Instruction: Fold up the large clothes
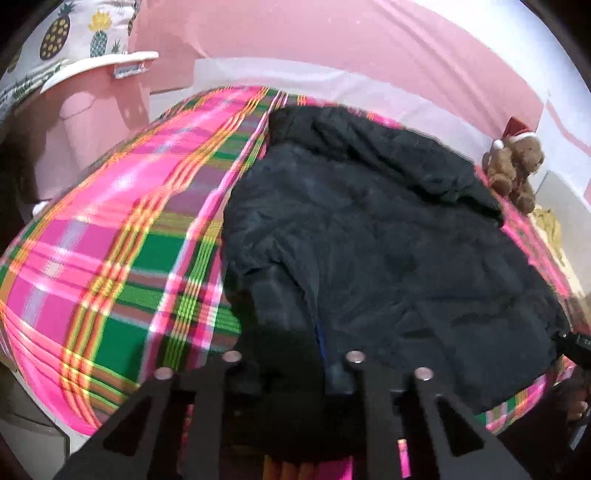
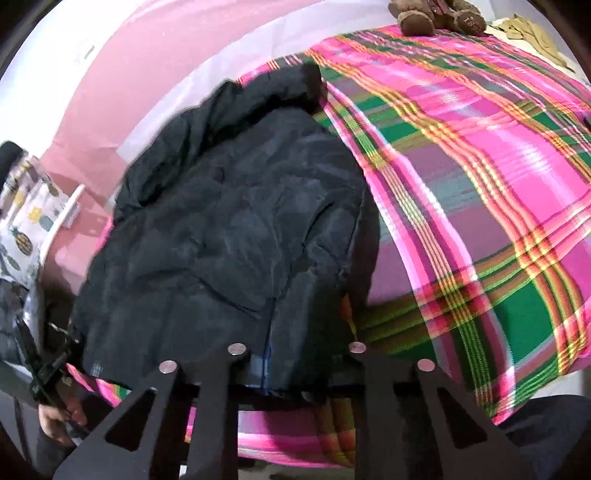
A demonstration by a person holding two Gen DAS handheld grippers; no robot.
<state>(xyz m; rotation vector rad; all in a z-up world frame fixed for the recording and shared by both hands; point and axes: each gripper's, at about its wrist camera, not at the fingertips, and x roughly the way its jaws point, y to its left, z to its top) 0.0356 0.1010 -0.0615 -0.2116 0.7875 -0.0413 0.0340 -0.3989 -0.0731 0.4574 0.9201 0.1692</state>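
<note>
A large dark navy padded jacket lies spread on a bed with a pink and green plaid cover. My left gripper is at the jacket's near hem on its left side, jaws wide apart with hem fabric lying between the fingers. In the right wrist view the same jacket fills the left half of the plaid cover. My right gripper is at the near hem on its right side, jaws also apart over the fabric. The other gripper shows at each view's edge.
A brown teddy bear with a Santa hat sits at the bed's far right corner, next to beige cloth. A pink wall is behind. A pineapple-print cushion and pink chair stand left of the bed.
</note>
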